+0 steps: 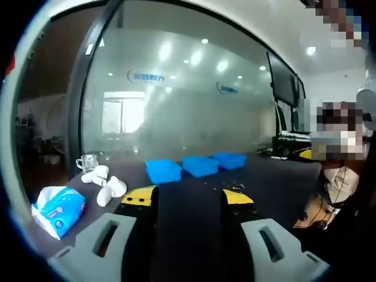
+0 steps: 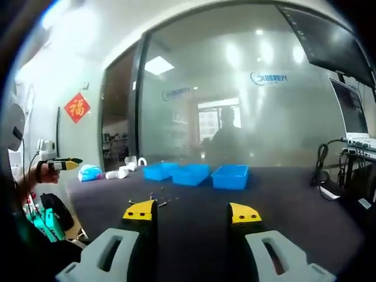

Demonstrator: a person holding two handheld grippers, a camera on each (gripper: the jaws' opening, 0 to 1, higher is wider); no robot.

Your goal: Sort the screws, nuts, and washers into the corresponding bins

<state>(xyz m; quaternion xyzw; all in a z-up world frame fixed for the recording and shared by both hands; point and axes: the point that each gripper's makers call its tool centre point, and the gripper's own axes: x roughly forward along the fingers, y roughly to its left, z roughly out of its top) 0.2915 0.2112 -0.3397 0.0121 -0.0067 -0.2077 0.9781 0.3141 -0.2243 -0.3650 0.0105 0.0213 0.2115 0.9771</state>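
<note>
Three blue bins stand in a row on the dark table: (image 1: 163, 171), (image 1: 200, 165), (image 1: 230, 160), and in the right gripper view (image 2: 160, 171), (image 2: 191, 174), (image 2: 230, 176). Small loose screws and other hardware (image 1: 234, 187) (image 2: 158, 200) lie scattered on the table in front of the bins; the pieces are too small to tell apart. My left gripper (image 1: 188, 197) is open, well short of the bins, nothing between its yellow-tipped jaws. My right gripper (image 2: 192, 212) is also open and empty, near the hardware. The left gripper (image 2: 71, 164) appears far left, held in a hand.
A blue tissue pack (image 1: 59, 210) (image 2: 90, 172), white cups (image 1: 106, 185) and a glass mug (image 1: 87, 163) sit at the table's left end. A person (image 1: 338, 176) stands at the right. Cables (image 2: 329, 173) and a monitor (image 2: 352, 106) occupy the right side. A glass wall runs behind.
</note>
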